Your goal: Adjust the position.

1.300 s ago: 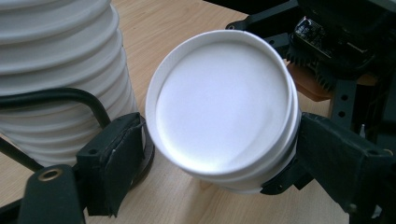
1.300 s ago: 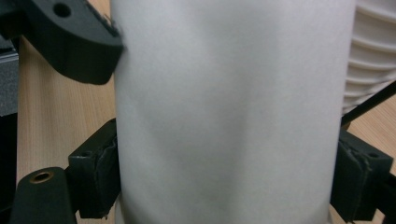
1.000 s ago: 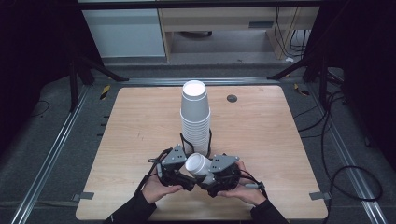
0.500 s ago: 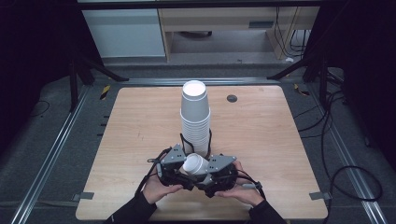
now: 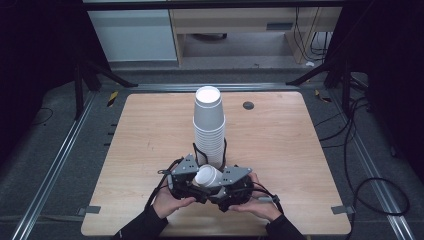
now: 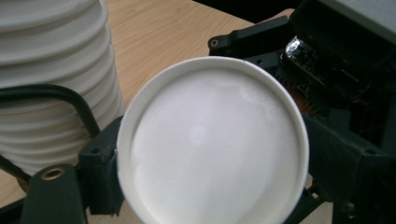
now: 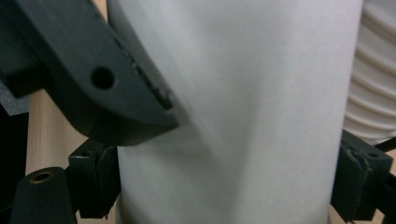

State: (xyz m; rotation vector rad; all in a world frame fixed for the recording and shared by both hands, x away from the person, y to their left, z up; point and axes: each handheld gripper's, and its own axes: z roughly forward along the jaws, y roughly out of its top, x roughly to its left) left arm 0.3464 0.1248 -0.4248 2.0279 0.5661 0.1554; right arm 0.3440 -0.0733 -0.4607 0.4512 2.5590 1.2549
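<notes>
A tall stack of upturned white paper cups [image 5: 209, 125] stands at the table's middle. Just in front of it, a single white paper cup [image 5: 206, 176] is held between both grippers. My left gripper [image 5: 199, 178] is shut on it from the left; in the left gripper view the cup's round end [image 6: 212, 149] faces the camera, with the stack [image 6: 51, 70] behind. From the right, my right gripper [image 5: 217, 181] is also shut on the cup. Its wall [image 7: 243, 116] sits between that gripper's pads [image 7: 95, 184], and one left jaw crosses at upper left.
The wooden table [image 5: 300, 150] has bare room left and right of the stack. A small black round disc [image 5: 248, 105] lies near the far edge. Metal rails [image 5: 60, 150] run along both sides. Cables trail from the grippers by the person's hands [image 5: 170, 202].
The held cup has shifted very slightly toward the front edge. Both grippers stay shut on it, and the stack has not moved.
</notes>
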